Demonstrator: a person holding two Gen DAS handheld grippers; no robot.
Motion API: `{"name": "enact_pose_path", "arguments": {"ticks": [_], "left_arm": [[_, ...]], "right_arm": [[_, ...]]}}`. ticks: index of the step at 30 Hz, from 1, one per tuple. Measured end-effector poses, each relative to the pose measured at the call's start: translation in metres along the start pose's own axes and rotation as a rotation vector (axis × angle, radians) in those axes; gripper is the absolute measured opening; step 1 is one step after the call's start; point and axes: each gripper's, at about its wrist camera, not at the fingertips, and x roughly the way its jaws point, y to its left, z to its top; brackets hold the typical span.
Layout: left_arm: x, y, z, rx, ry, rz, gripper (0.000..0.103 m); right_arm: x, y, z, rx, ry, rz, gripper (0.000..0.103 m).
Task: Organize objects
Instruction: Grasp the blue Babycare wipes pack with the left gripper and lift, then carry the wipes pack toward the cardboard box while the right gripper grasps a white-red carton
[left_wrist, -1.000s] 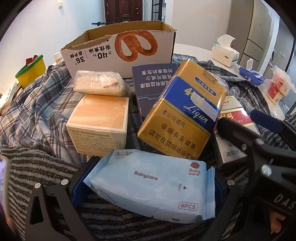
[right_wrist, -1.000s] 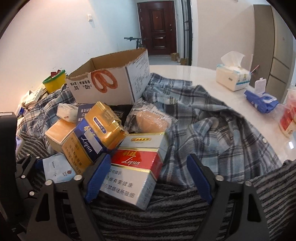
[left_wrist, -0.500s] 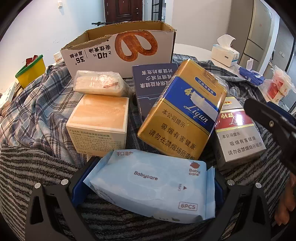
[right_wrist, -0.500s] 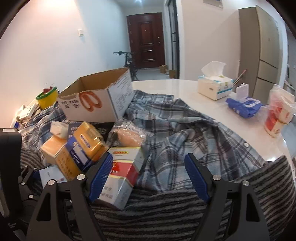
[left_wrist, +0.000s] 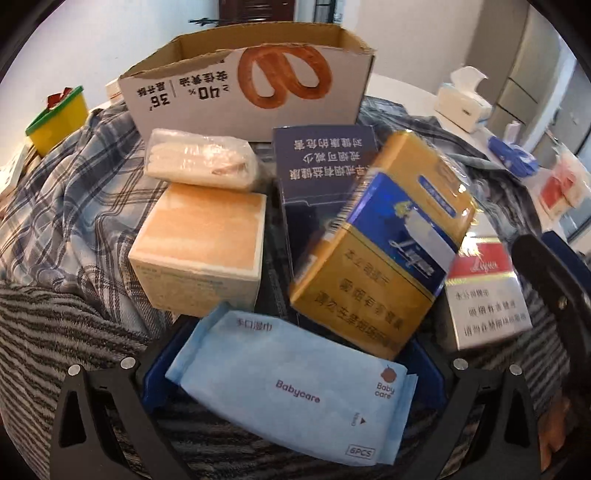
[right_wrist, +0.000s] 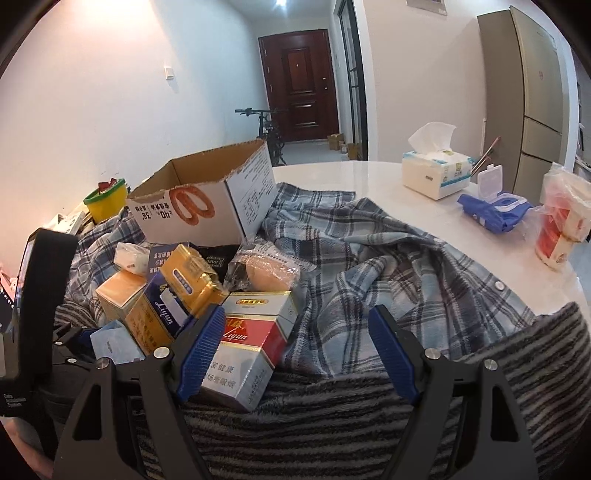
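My left gripper (left_wrist: 291, 373) is shut on a light blue Babycare wipes pack (left_wrist: 291, 387), held low in the left wrist view. Just beyond it a gold and blue carton (left_wrist: 384, 243) leans on a dark blue box (left_wrist: 321, 173), with an orange box (left_wrist: 203, 243) and a white plastic-wrapped pack (left_wrist: 199, 162) to the left. An open cardboard box (left_wrist: 247, 85) stands behind them. My right gripper (right_wrist: 299, 350) is open and empty; its left finger (right_wrist: 201, 354) is beside a red and white carton (right_wrist: 251, 343).
The things lie on a plaid shirt (right_wrist: 369, 266) and a striped blanket (right_wrist: 332, 424) on a white table (right_wrist: 369, 181). A tissue box (right_wrist: 436, 170), a blue wipes pack (right_wrist: 495, 206) and bagged packs (right_wrist: 565, 218) stand at the right. A yellow tub (right_wrist: 105, 201) is at the left.
My right gripper has lifted and pulled back from the red and white carton. My left gripper has risen slightly with the wipes pack, and the gold carton has tilted.
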Motion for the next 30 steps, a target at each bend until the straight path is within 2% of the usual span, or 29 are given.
{"name": "enact_pose_path", "arguments": {"ticks": [2, 4, 7, 10, 11, 12, 13, 14, 16, 18, 20, 23, 26, 30], "left_arm": [[-0.009, -0.003, -0.002, 0.043, -0.028, 0.000, 0.095], [-0.031, -0.002, -0.008, 0.067, -0.125, 0.037, 0.095], [-0.049, 0.003, -0.006, 0.088, -0.205, 0.049, 0.095], [-0.038, 0.008, 0.007, 0.096, -0.141, 0.028, 0.095], [-0.032, 0.011, 0.008, 0.096, -0.098, 0.009, 0.095], [-0.021, 0.015, 0.010, 0.081, -0.041, -0.042, 0.093], [-0.021, 0.021, 0.005, 0.064, -0.026, -0.070, 0.085], [-0.020, 0.025, 0.004, 0.041, -0.022, -0.092, 0.085], [-0.024, 0.030, 0.000, 0.022, -0.052, -0.089, 0.082], [-0.037, 0.031, -0.005, 0.026, -0.108, -0.097, 0.082], [-0.053, 0.032, -0.009, 0.040, -0.180, -0.069, 0.082], [-0.085, 0.033, -0.014, 0.065, -0.320, 0.002, 0.082], [-0.116, 0.038, -0.014, 0.053, -0.466, 0.021, 0.082], [-0.144, 0.044, -0.009, 0.013, -0.655, 0.035, 0.082]], "right_arm": [[-0.005, -0.001, 0.001, 0.000, -0.007, -0.002, 0.079], [-0.011, 0.001, 0.001, -0.005, -0.014, 0.008, 0.079], [-0.006, 0.012, -0.001, -0.043, 0.020, 0.014, 0.079], [-0.002, 0.020, -0.006, -0.059, 0.051, 0.022, 0.079], [-0.002, 0.020, -0.008, -0.054, 0.057, 0.024, 0.079], [-0.003, 0.020, -0.009, -0.048, 0.062, 0.028, 0.079], [-0.004, 0.020, -0.010, -0.043, 0.063, 0.030, 0.079], [-0.005, 0.020, -0.011, -0.040, 0.062, 0.031, 0.079], [-0.006, 0.021, -0.013, -0.047, 0.064, 0.022, 0.079], [-0.006, 0.023, -0.013, -0.059, 0.063, 0.008, 0.079], [-0.003, 0.026, -0.012, -0.066, 0.074, 0.003, 0.079], [0.003, 0.031, -0.013, -0.069, 0.098, 0.025, 0.079], [0.006, 0.037, -0.014, -0.068, 0.108, 0.041, 0.079], [0.022, 0.044, -0.019, -0.084, 0.150, -0.020, 0.079]]}}
